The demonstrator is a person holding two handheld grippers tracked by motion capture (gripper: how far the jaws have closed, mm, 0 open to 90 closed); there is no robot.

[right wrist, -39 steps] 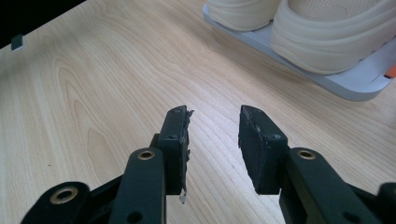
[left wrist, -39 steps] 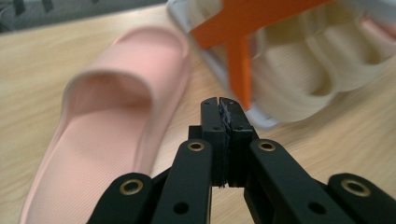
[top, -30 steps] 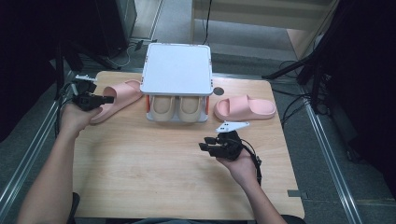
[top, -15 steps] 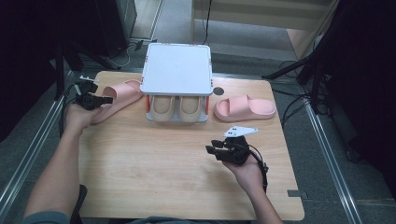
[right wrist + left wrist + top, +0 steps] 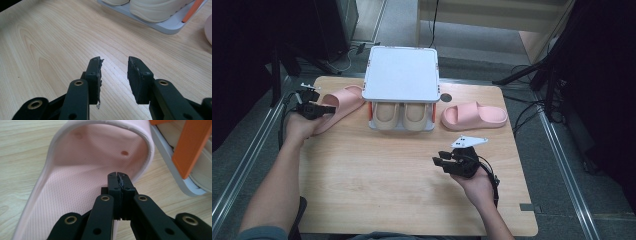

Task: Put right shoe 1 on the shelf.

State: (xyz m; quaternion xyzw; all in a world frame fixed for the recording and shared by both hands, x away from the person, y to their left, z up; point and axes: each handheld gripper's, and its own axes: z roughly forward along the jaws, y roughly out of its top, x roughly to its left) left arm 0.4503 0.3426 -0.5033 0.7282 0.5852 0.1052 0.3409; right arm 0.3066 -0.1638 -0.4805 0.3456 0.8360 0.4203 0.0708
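Wooden table (image 5: 377,190), pale, carrying everything. At its far middle, a white shoe rack (image 5: 402,75) with orange side posts and a flat top; on the lower shelf, a pair of cream shoes (image 5: 403,114), toes toward the near edge. Right of the rack, just beside it, a pink slipper (image 5: 474,116) lying flat. Left of the rack, a second pink slipper (image 5: 82,170), angled, one end close to the rack's corner. Left gripper (image 5: 117,177) over that slipper's inner sole, jaws pressed fully together, nothing pinched between them. Right gripper (image 5: 114,65) above bare wood near the front right, well apart from both slippers, jaws parted and empty.
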